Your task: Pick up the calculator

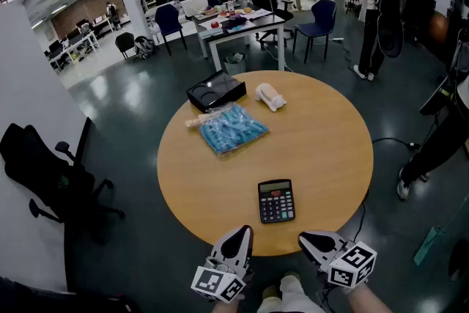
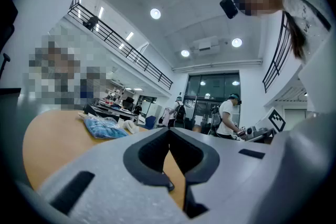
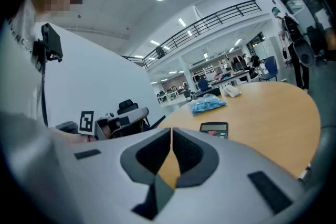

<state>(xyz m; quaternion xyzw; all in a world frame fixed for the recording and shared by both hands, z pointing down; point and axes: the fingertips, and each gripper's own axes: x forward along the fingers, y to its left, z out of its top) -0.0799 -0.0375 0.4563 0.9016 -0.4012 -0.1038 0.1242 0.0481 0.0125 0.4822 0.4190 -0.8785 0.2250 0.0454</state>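
1. The left gripper (image 1: 240, 232) and right gripper (image 1: 306, 238) hover at the table's (image 1: 330, 135) near edge. Both have their jaws pressed together on nothing, which looks like a ready pose before reaching.
2. The calculator (image 1: 276, 201) lies flat just ahead of both tips, between them and slightly right of the right gripper's jaw line.

"Any writing you can read?"

"None. The calculator (image 1: 276, 201) keys are too small to read. The cubes (image 1: 218, 284) on the left tongs (image 1: 242, 231) and right tongs (image 1: 303, 237) show only black-and-white square patterns."
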